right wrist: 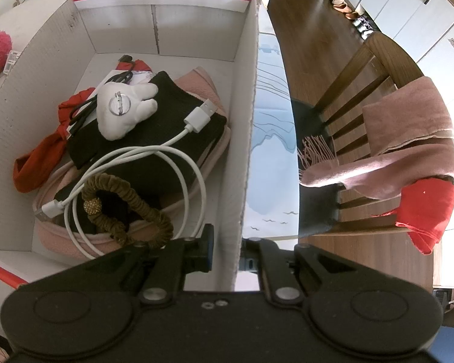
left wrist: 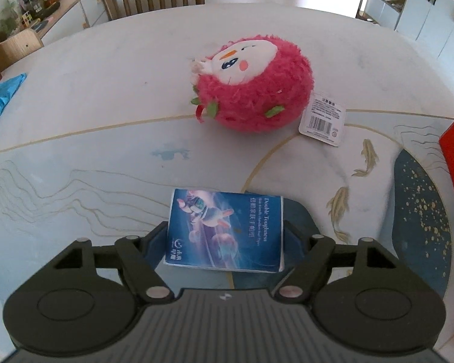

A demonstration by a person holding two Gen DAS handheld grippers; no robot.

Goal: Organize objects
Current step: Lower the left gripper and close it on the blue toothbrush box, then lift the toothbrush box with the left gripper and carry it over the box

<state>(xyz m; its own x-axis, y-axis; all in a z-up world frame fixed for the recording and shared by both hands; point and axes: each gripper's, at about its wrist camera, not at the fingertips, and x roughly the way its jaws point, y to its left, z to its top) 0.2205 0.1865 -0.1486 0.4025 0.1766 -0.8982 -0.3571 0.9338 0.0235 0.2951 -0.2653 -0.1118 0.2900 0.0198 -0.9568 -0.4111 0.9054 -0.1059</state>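
My left gripper [left wrist: 225,230] straddles the blue tissue pack [left wrist: 225,230] on the desk [left wrist: 106,90]; whether its pads touch I cannot tell. Beyond the pack lies open desk, then the pink plush [left wrist: 251,84]. My right gripper [right wrist: 227,252] is clamped on the box [right wrist: 245,139] wall, fingertips hidden

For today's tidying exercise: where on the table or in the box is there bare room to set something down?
Bare table lies left of the pink plush toy and beyond the tissue pack. In the box, only the far strip is free; the white cable and clothes crowd the rest.
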